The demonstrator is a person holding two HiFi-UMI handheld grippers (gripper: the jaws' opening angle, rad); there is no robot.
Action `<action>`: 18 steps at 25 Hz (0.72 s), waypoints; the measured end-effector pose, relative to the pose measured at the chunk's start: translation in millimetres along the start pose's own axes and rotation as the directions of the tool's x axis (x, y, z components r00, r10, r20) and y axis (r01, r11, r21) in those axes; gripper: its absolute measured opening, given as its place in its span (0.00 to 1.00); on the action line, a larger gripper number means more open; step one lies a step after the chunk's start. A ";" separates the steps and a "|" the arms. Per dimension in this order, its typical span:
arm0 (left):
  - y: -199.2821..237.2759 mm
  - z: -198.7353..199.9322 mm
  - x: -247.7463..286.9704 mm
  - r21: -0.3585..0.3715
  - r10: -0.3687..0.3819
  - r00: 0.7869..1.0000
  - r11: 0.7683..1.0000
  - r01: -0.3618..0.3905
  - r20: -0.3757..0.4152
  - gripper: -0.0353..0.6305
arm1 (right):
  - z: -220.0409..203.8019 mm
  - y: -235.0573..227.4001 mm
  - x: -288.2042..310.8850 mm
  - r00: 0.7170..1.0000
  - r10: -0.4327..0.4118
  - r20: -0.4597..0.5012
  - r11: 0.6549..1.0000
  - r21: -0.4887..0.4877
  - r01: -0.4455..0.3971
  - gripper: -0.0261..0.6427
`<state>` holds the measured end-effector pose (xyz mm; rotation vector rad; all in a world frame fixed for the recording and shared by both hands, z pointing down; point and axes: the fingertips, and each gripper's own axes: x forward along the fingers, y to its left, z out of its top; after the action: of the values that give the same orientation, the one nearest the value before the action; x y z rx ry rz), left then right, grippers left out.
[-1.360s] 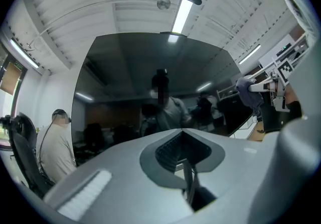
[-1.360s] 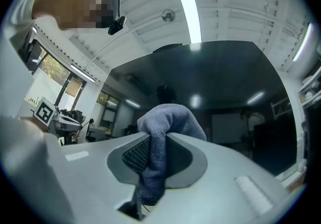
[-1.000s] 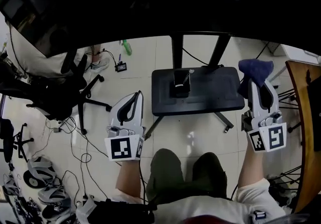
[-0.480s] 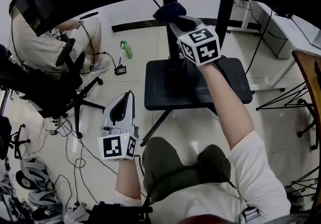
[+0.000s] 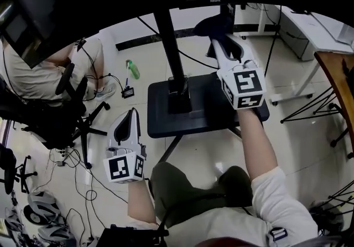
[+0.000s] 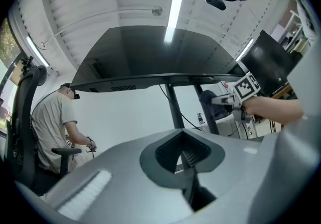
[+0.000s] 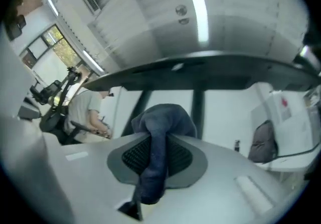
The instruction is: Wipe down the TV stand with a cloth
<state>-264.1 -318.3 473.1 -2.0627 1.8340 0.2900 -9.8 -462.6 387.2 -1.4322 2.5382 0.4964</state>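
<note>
Two grippers are in use, one in each hand. The right gripper [image 5: 218, 41] has its jaws clamped on a dark blue cloth [image 7: 164, 117], which bunches up past the tips and hangs down between them. It is held up over the back of the TV stand [image 5: 193, 113], close to its right post [image 5: 227, 14]; whether the cloth touches the post cannot be told. The left gripper [image 5: 132, 115] is low, left of the stand's black base, jaws together with nothing between them
</note>
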 end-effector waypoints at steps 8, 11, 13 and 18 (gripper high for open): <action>-15.7 -6.2 2.8 -0.020 -0.020 1.000 1.000 0.020 0.007 0.41 | -60.1 -56.8 16.8 0.969 0.013 -0.248 0.998 0.058 0.002 0.13; -9.9 -12.6 -12.4 -0.029 -0.014 1.000 0.999 0.014 -0.001 0.41 | -193.8 -20.0 -15.9 0.893 0.069 -0.445 0.996 0.079 -0.038 0.13; -6.2 -17.2 -23.3 -0.034 0.002 1.000 0.999 -0.002 -0.009 0.41 | -224.2 -5.6 -34.5 0.879 0.084 -0.470 0.994 0.104 -0.040 0.13; 3.8 -25.7 -33.3 -0.025 0.029 1.000 0.999 -0.029 -0.012 0.41 | -83.7 90.1 -91.6 0.948 0.235 -0.214 0.969 0.128 -0.211 0.12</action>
<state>-274.5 -298.5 508.9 -2.0606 1.8776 0.3110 -39.2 -378.1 511.8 -1.2354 2.8805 0.2383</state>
